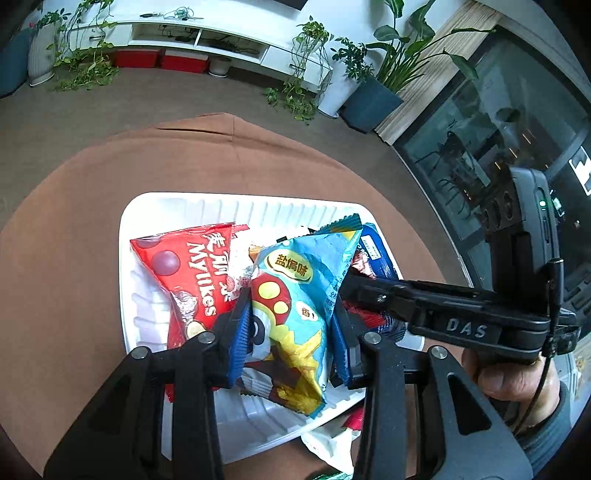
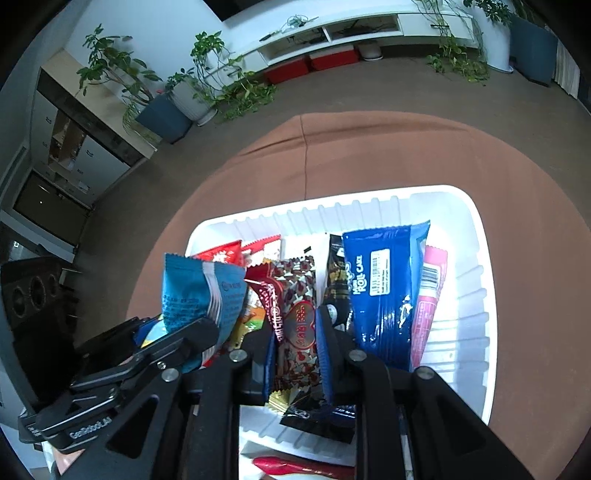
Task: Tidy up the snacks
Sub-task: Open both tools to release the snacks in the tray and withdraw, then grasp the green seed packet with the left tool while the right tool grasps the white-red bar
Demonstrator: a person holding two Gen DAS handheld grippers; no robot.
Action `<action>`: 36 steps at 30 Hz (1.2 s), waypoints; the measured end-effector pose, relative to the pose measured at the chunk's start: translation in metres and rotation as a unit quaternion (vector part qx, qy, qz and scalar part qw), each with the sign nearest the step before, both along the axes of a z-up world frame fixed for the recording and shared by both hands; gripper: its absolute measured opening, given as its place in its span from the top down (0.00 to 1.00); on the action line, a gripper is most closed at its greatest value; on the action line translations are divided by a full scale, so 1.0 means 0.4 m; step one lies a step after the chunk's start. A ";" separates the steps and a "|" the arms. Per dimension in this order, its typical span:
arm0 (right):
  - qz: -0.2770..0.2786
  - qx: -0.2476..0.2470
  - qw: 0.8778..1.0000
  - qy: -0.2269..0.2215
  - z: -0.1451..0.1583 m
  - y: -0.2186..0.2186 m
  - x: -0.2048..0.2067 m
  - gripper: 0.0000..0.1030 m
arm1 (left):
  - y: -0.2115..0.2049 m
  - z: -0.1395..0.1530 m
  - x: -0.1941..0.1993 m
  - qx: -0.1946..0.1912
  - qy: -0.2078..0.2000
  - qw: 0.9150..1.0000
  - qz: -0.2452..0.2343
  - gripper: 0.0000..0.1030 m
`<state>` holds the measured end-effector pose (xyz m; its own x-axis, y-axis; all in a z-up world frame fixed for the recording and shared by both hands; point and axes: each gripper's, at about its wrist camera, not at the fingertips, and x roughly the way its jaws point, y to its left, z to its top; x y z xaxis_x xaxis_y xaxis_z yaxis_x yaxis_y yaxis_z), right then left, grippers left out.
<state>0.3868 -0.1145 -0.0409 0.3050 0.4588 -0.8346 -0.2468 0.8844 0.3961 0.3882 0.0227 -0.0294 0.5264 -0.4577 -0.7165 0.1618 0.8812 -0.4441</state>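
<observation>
A white ribbed tray (image 1: 236, 206) on a brown tablecloth holds several snack packs. My left gripper (image 1: 291, 332) is shut on a light blue mushroom-print snack bag (image 1: 291, 295), held over the tray. A red Mylikes bag (image 1: 184, 273) lies to its left. My right gripper (image 2: 297, 339) is shut on a dark red heart-print snack bar (image 2: 295, 295), upright inside the tray (image 2: 476, 280). A blue Roll Cake pack (image 2: 384, 291) and a pink pack (image 2: 430, 295) stand to its right. The light blue bag (image 2: 199, 291) shows at the left with the left gripper under it.
The right gripper's body (image 1: 472, 314) and the hand reach in from the right in the left wrist view. A red-and-white wrapper (image 1: 340, 439) lies outside the tray's near edge. Potted plants (image 1: 373, 85) and a white cabinet (image 1: 199, 33) stand beyond the table.
</observation>
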 end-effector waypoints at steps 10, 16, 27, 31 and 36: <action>-0.003 0.003 1.000 0.000 -0.010 -0.003 0.002 0.72 | 0.000 -0.019 0.012 0.005 0.002 1.000 0.005 0.43; -0.008 0.006 1.000 -0.013 0.010 -0.012 -0.010 0.51 | 0.005 -0.004 0.000 0.008 -0.009 1.000 0.007 0.37; -0.004 0.066 0.996 -0.067 0.126 -0.055 -0.095 0.18 | 0.034 0.059 -0.117 0.019 -0.049 0.998 0.019 0.02; 0.021 0.058 0.992 -0.113 0.168 -0.090 -0.174 0.14 | 0.042 0.068 -0.201 0.024 -0.058 0.998 0.025 0.00; 0.051 0.027 0.989 -0.138 0.154 -0.152 -0.277 0.13 | 0.026 0.049 -0.296 0.031 -0.056 0.998 0.017 0.00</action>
<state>0.2758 -0.1754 0.0208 0.4676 0.5408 -0.6992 -0.4397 0.8285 0.3468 0.2698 0.0333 -0.0099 0.6189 -0.3952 -0.6789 0.1764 0.9121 -0.3701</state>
